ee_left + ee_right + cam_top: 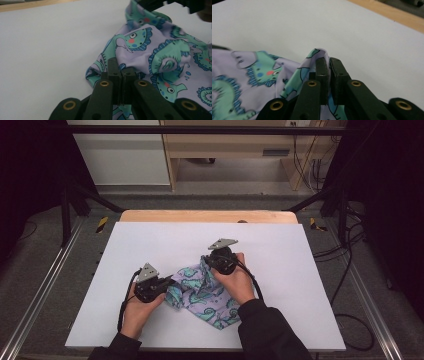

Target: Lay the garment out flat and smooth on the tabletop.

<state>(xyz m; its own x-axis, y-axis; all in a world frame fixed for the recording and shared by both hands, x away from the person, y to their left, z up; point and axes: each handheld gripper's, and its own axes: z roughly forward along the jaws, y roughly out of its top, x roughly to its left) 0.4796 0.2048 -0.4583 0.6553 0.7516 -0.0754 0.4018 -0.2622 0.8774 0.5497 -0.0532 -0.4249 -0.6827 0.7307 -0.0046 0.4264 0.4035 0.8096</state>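
Right now, the left hand-held gripper (167,287) is sitting at the left edge of the patterned cloth (207,295), its jaws pressed together on a fold of that fabric; in the left gripper view the two black jaws (121,75) are meeting with the lilac cloth (160,57) bunching just beyond them. The right hand-held gripper (206,261) is clamping the far upper edge of the same cloth, and in the right gripper view a thin lip of fabric (323,53) is standing up between its closed jaws (328,67). Both of the person's hands are wrapping around the gripper bodies, dark sleeves coming in from the near side.

The cloth is lying crumpled near the middle of the desk (150,240), slightly toward the near edge, printed with teal sea creatures on a lilac ground. The desk is wearing a plain white cover, with a strip of bare wood (200,216) showing along its far edge. Beyond it, a grey floor (225,200) is running to light cabinets (120,155) and a wooden shelf unit (235,145). Black frame struts (70,200) are flanking the desk, and loose cables (345,250) are trailing on the floor at the right.
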